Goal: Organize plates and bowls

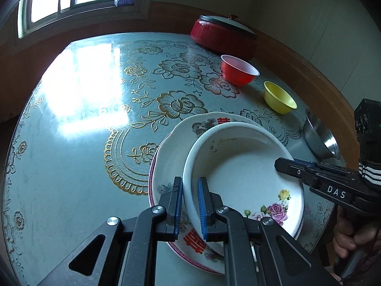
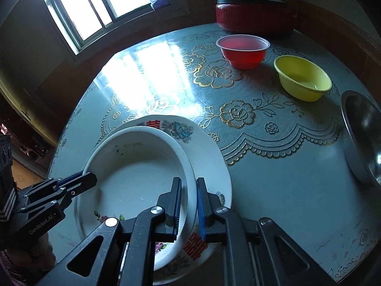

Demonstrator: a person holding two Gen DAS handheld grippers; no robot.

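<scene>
Your left gripper (image 1: 190,205) and right gripper (image 2: 189,206) each straddle the rim of the deep white ceramic plate with pink roses (image 1: 240,171); whether the blue ribbed pads actually pinch it, you cannot tell. "Rose Garden" is lettered inside it. It sits atop the scalloped white plate with red characters (image 2: 209,152), near your edge of the round glossy floral table (image 1: 78,128). One gripper reads "DAS", the other "GenRobot.AI". Beyond stand a translucent red plastic bowl (image 2: 243,51), a yellow plastic bowl (image 2: 302,77), a steel bowl (image 2: 362,140) and a lidded red pot (image 2: 252,15)
</scene>
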